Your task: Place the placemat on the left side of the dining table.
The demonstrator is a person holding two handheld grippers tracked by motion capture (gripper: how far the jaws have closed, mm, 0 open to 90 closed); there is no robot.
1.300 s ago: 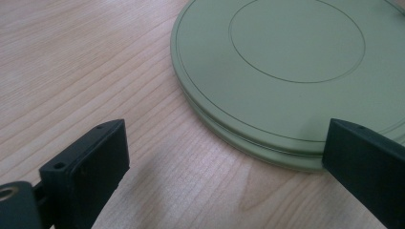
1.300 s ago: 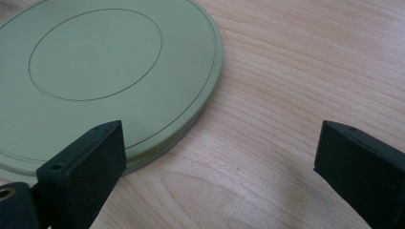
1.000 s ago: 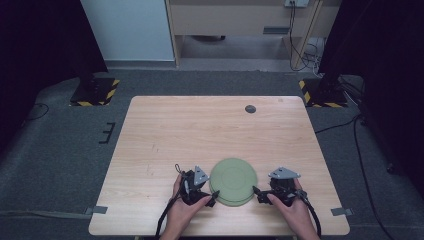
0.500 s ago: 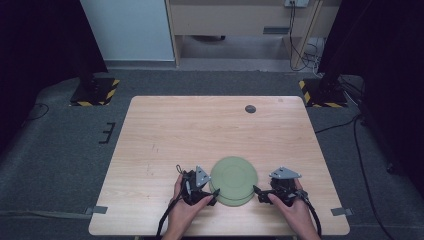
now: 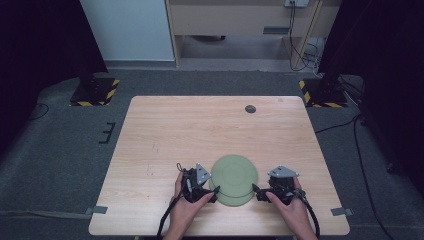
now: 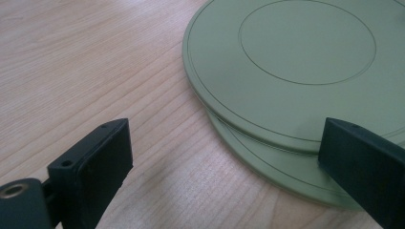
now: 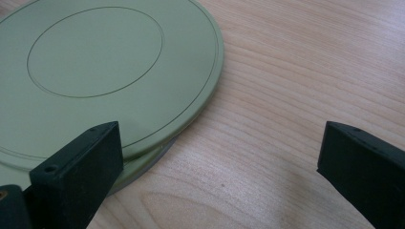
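Two pale green plates sit stacked near the front edge of the wooden tabletop (image 5: 200,130), a little right of its middle. The upper plate (image 5: 234,173) is shifted slightly toward the far side, so a crescent of the lower plate (image 5: 231,200) shows beneath it on the near side. Both are flat and round, each with a thin ring scored near the rim and a smaller ring around the centre.

The left gripper (image 5: 209,192) rests low at the stack's left edge, held in the person's left hand (image 5: 181,207), with its grey three-cornered plate facing up. In the left gripper view its jaws stand wide apart with nothing between them but bare wood. The jaw on the right of that view overlaps the rim of the stack, where the upper plate (image 6: 296,62) overhangs the lower plate (image 6: 267,167). Whether that jaw touches the rim cannot be told.

The right gripper (image 5: 259,193) sits at the stack's right edge, held in the right hand (image 5: 292,210). In the right gripper view its jaws are also spread wide and grip nothing. The jaw on the left of that view lies over the edge of the upper plate (image 7: 100,71), with a sliver of the lower plate (image 7: 143,167) visible just beside it; the other jaw is over open wood.

A small dark round disc (image 5: 250,109) lies near the far edge of the tabletop, well apart from the plates.
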